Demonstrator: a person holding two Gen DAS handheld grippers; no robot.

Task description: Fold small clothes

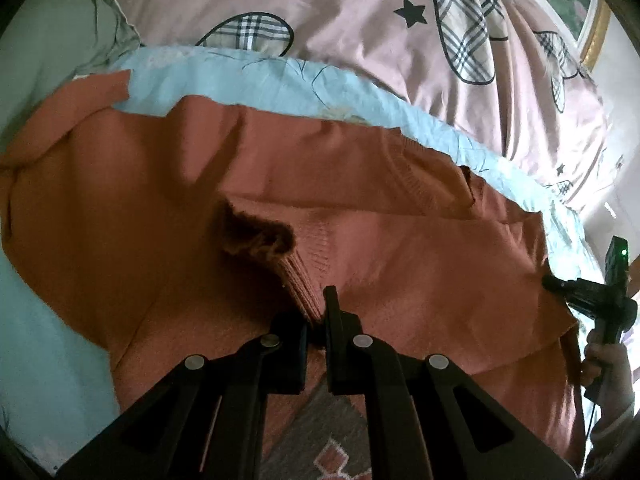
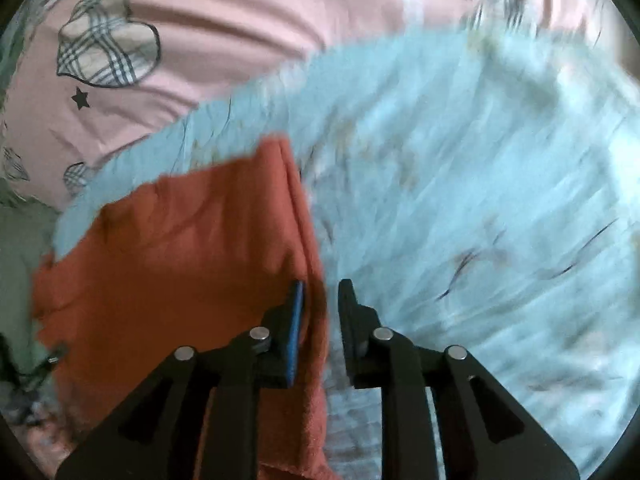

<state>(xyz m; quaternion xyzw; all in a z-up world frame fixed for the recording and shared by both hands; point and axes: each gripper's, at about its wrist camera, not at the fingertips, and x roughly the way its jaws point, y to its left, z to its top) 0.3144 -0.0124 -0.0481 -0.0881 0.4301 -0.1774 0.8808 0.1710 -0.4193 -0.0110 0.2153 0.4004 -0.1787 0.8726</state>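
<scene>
The rust-orange sweater (image 1: 304, 184) lies spread across the light blue sheet (image 1: 248, 76), partly folded over itself. Your left gripper (image 1: 318, 312) has its fingers closed tight on a ribbed edge of the sweater. Your right gripper (image 2: 322, 312) has a narrow gap between its fingers, with the sweater's (image 2: 180, 264) side edge lying in it; whether they pinch it, you cannot tell. Behind the sheet lies a pink duvet (image 1: 352, 12) with plaid hearts.

The right wrist view is motion-blurred, smearing the blue sheet (image 2: 460, 200). The sweater's (image 1: 280, 184) lower part runs behind the left gripper (image 1: 316, 312) and off the frame's bottom edge.
</scene>
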